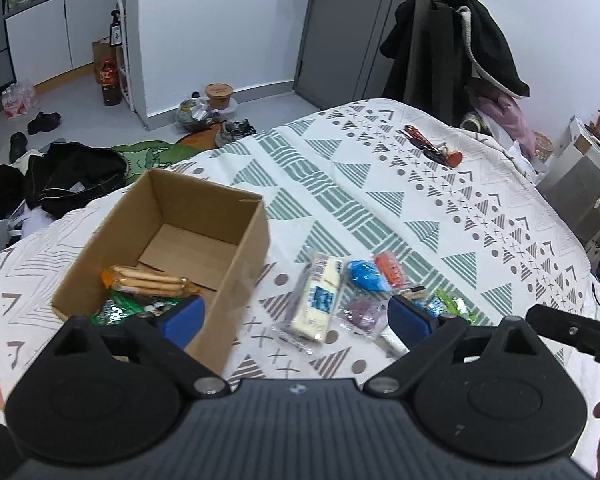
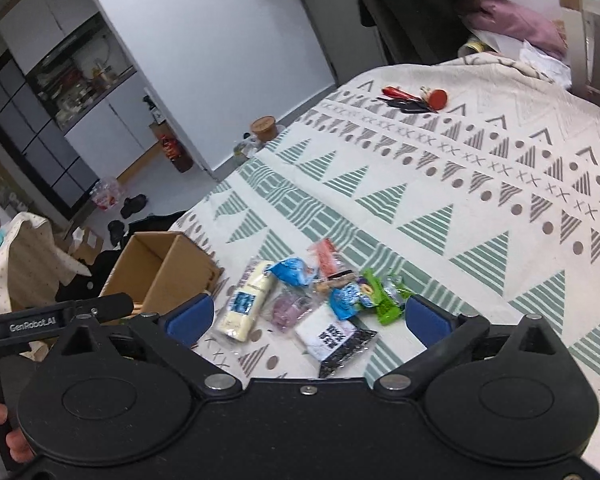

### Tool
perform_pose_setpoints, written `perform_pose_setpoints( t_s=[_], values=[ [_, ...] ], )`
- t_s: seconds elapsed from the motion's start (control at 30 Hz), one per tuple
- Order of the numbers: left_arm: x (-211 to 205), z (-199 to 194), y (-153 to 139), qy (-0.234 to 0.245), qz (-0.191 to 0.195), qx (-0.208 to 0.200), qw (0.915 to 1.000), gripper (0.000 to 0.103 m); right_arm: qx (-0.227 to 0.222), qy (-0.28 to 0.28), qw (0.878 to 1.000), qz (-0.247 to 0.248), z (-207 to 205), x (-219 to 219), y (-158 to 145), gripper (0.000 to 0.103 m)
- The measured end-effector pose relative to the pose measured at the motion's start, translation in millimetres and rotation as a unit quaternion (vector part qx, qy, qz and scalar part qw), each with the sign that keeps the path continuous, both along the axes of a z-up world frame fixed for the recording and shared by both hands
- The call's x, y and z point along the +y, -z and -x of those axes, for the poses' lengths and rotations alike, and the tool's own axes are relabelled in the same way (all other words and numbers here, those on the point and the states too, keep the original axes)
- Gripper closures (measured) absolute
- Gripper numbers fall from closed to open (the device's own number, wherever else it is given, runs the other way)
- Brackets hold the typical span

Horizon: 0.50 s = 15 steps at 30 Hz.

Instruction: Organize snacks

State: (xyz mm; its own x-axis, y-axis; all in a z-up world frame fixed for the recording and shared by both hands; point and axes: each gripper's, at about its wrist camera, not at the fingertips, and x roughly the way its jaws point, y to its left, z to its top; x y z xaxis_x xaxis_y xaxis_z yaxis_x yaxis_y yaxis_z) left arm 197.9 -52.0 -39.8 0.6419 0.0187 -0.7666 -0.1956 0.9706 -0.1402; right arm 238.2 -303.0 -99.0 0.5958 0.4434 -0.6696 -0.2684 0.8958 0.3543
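Observation:
A brown cardboard box [image 1: 236,236] [image 2: 168,268] stands open on the patterned bedspread [image 1: 380,184] [image 2: 460,184]. Inside it lie a biscuit pack [image 1: 152,280] and green-wrapped snacks [image 1: 120,308]. To the right of the box is a pile of loose snacks: a white bar [image 1: 320,300] [image 2: 246,304], a blue packet [image 1: 366,276] [image 2: 294,270], an orange packet [image 1: 390,268] [image 2: 326,258], a purple one [image 1: 364,312] [image 2: 288,306], a green one [image 2: 382,296] and a white-and-black packet [image 2: 336,340]. My left gripper [image 1: 296,316] is open above the box edge and pile, holding nothing. My right gripper [image 2: 308,318] is open over the pile, holding nothing.
Red-handled tools and a red cap [image 1: 432,146] [image 2: 416,98] lie farther back on the bed. Dark clothes hang on a chair [image 1: 456,48] behind the bed. Bags, shoes and bottles litter the floor [image 1: 76,176] at left. A hand shows at the lower edge of each view.

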Motion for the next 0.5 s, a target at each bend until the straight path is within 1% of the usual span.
perform_pose_setpoints(
  t_s=[0.13,0.27,0.5],
  values=[
    [-8.1,-7.1,3.8,0.007,0.003,-0.002,1.0000,0.006,0.003,0.017,1.000,-0.006,-6.1,-9.0,3.7,0.000],
    [-13.8,-13.5,7.9,0.013,0.008,-0.006,0.9999,0.006,0.008,0.034,0.999,0.003,-12.4,-15.5,7.9,0.000],
    [-19.8,-29.5,23.0,0.030,0.017,0.001,0.9994,0.008,0.024,0.053,0.998,0.012,-27.3,-20.8,23.3,0.001]
  ],
)
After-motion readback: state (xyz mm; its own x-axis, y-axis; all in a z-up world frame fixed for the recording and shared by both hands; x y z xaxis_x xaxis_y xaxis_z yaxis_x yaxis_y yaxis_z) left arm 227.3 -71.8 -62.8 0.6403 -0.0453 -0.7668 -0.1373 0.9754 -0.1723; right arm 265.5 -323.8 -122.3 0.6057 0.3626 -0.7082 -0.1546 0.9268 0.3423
